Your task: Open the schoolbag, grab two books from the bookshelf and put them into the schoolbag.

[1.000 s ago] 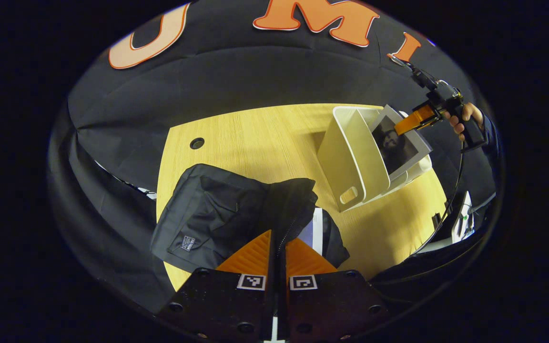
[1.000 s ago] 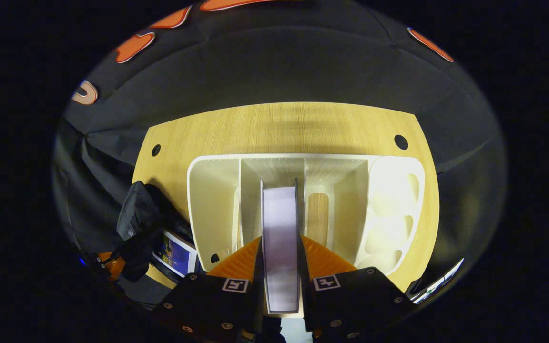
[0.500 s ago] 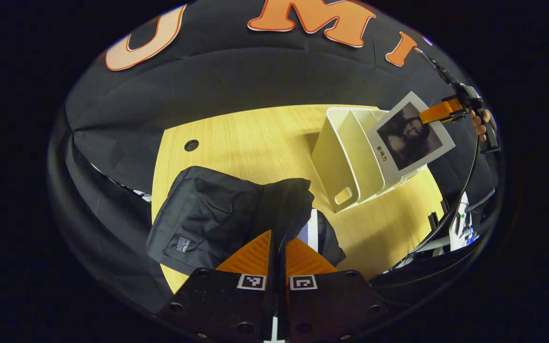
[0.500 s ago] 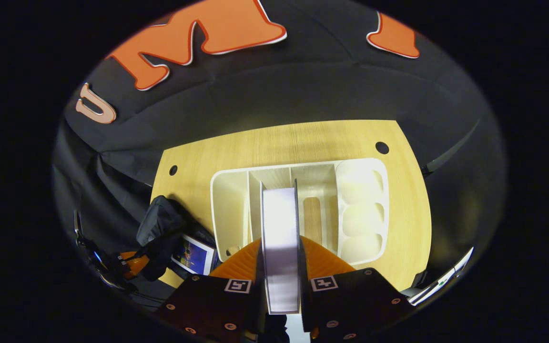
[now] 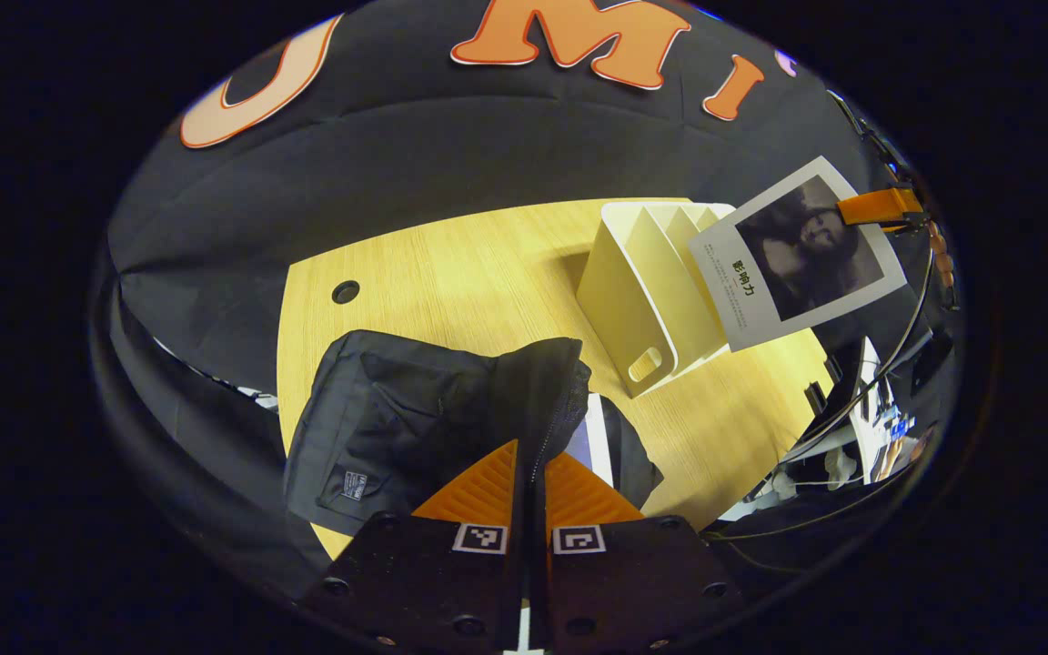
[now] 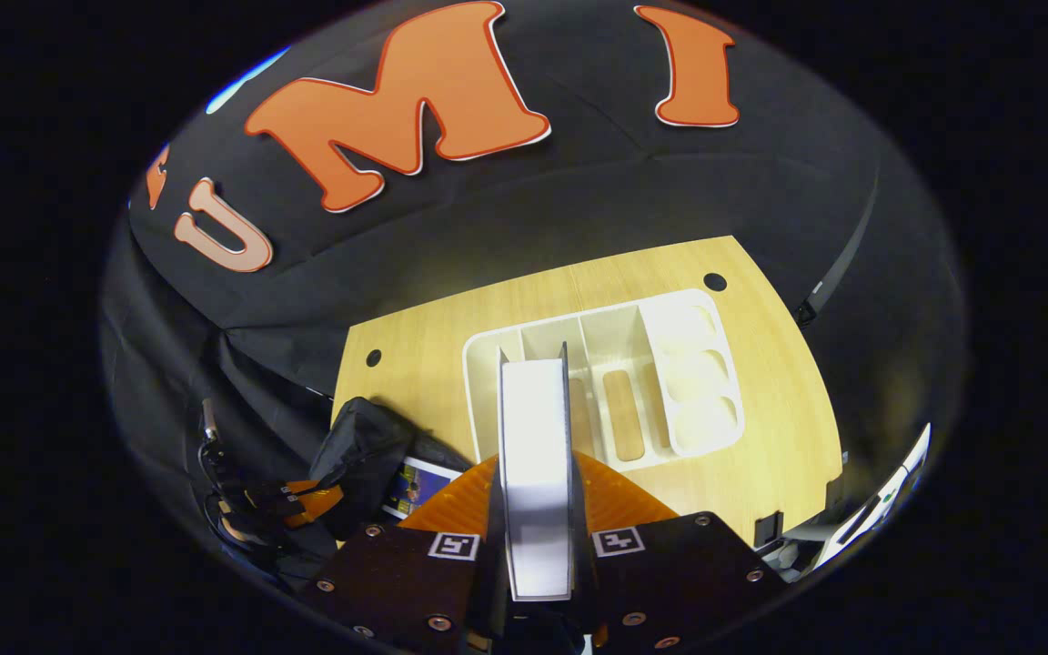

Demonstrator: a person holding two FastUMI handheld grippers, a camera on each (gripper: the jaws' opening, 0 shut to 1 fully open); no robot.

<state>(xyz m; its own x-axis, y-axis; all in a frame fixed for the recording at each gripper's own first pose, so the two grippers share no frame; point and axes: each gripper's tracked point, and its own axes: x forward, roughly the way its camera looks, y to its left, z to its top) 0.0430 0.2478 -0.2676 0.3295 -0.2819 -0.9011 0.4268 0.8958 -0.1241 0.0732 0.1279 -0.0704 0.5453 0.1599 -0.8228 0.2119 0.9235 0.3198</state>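
since a second ago the book has risen clear of the shelf, which now sits well below it, and the table looks farther off in the right gripper view.

the step in hand looks like carrying this second book to the bag. to do it well, swing it over edge-down, line it with the gap beside the book already inside, and keep the mouth held wide until it slides in.

the right gripper is pinching the book across its thickness, both fingers pressed on the covers. the left gripper is closed tight on the bag's zipper edge, lifting the flap; the bag lies on the table's near corner.
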